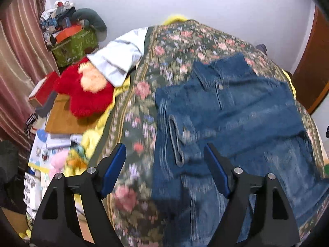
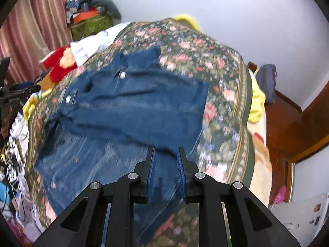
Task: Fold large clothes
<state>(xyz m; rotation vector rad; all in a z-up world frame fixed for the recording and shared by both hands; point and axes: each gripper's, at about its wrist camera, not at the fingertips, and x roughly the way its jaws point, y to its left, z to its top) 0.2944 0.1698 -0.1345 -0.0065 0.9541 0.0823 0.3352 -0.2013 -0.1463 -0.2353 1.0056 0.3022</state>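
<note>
left gripper (image 1: 164,154) – jaws wide, empty | right gripper (image 2: 165,154) – jaws narrow

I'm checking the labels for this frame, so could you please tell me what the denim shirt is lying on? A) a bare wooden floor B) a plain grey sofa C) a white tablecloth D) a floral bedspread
D: the denim shirt is spread flat on the floral bedspread.

Left gripper (image 1: 164,156) jaws wide apart, nothing between them, lower centre. Denim shirt (image 1: 236,119) spread flat on floral bedspread (image 1: 174,47), centre-right. Red plush toy (image 1: 88,94) at left.
</note>
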